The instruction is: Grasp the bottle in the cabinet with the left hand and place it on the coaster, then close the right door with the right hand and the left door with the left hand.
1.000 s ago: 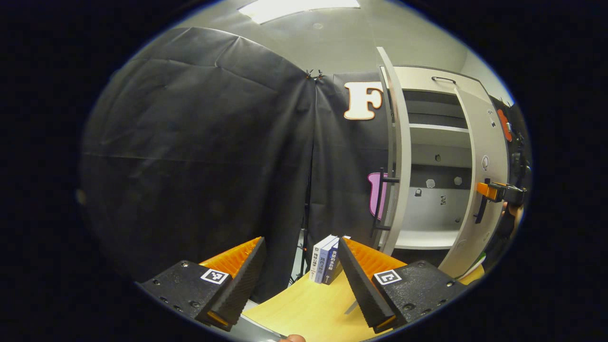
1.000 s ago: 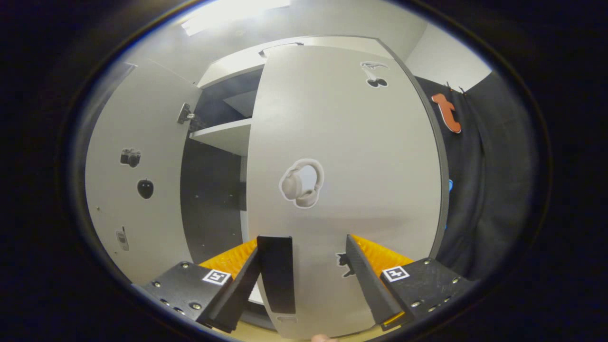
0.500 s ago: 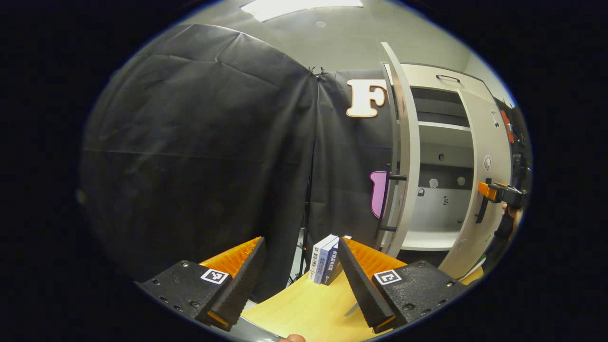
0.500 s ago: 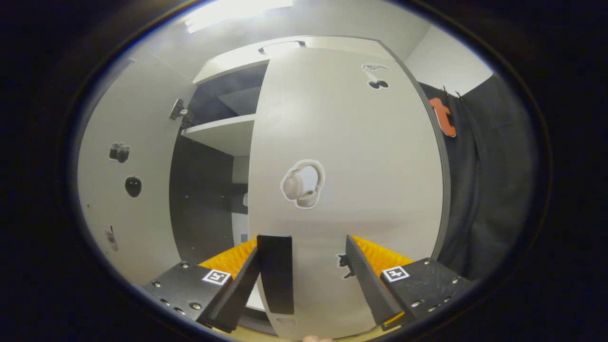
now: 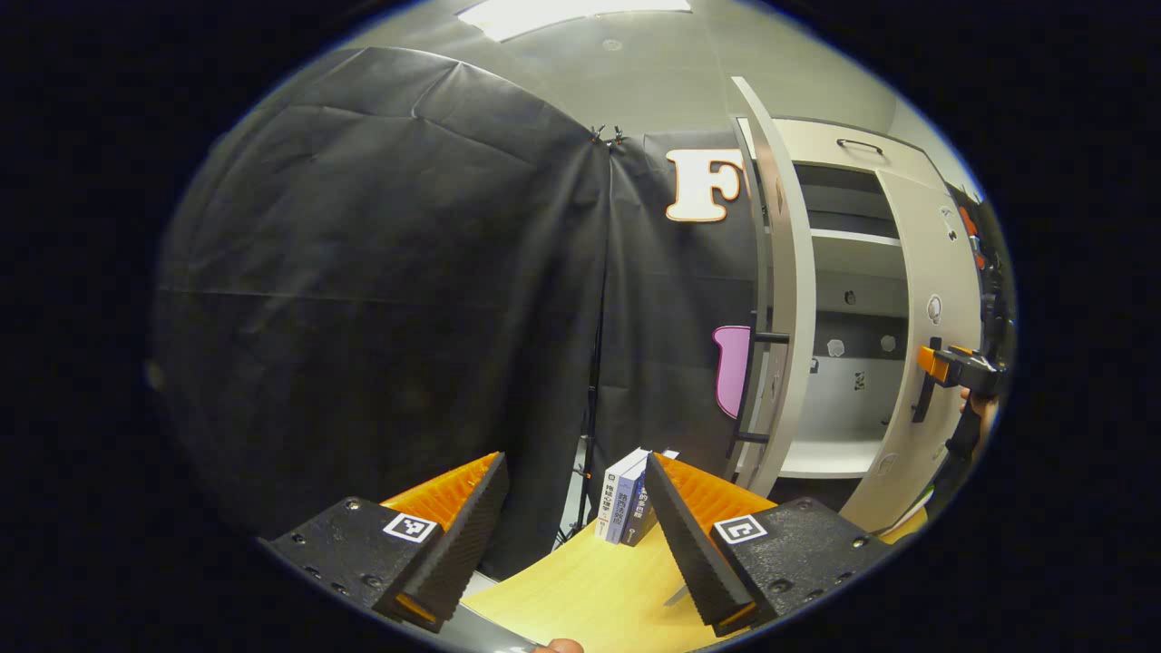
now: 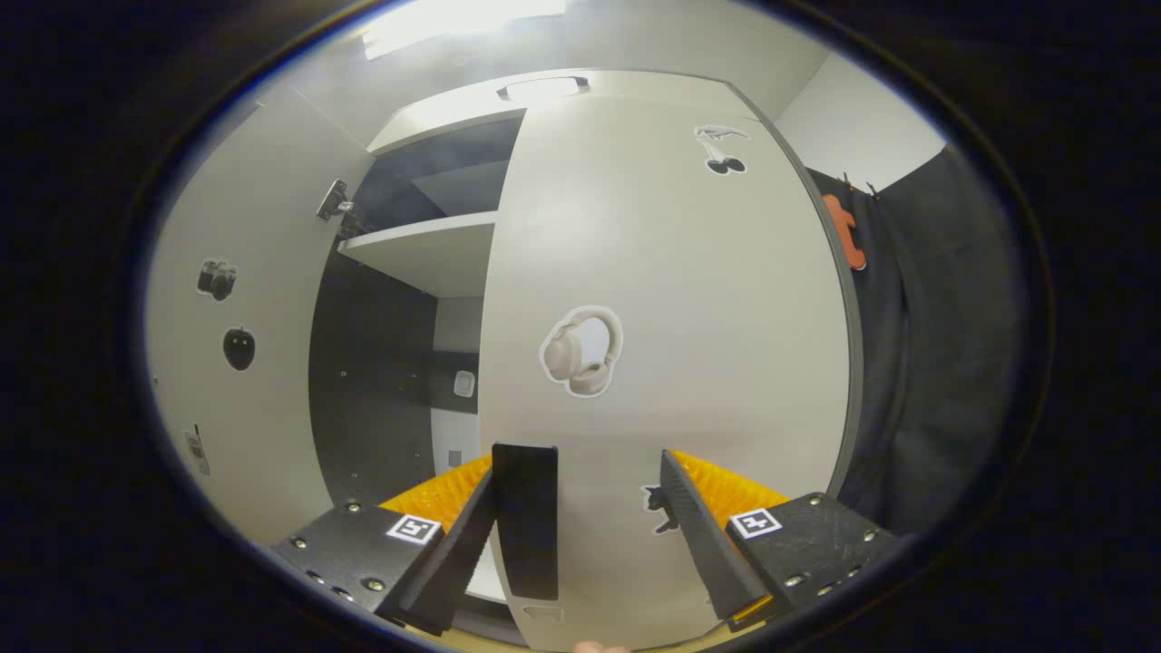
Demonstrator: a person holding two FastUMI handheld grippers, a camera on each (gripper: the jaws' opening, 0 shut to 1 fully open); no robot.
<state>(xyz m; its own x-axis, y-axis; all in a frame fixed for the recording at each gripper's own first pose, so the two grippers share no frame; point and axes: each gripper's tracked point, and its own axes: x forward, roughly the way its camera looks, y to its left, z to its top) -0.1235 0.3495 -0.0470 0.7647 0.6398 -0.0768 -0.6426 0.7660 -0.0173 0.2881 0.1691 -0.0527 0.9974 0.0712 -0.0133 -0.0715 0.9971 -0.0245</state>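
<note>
The right gripper [image 6: 580,531] faces the smooth pale right door [image 6: 671,299], fingers spread either side of its flat black handle [image 6: 526,521]; contact cannot be told. The left gripper [image 5: 576,535], fingers apart and empty, hangs over the light wood worktop [image 5: 590,589] near upright books [image 5: 626,494], left door [image 5: 785,290] ajar

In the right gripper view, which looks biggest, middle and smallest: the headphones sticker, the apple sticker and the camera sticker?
1. Headphones sticker, clearly biggest, though its door is nearest the camera.
2. and 3. Apple sticker and camera sticker on the other door look about alike; too close to rank.
</note>
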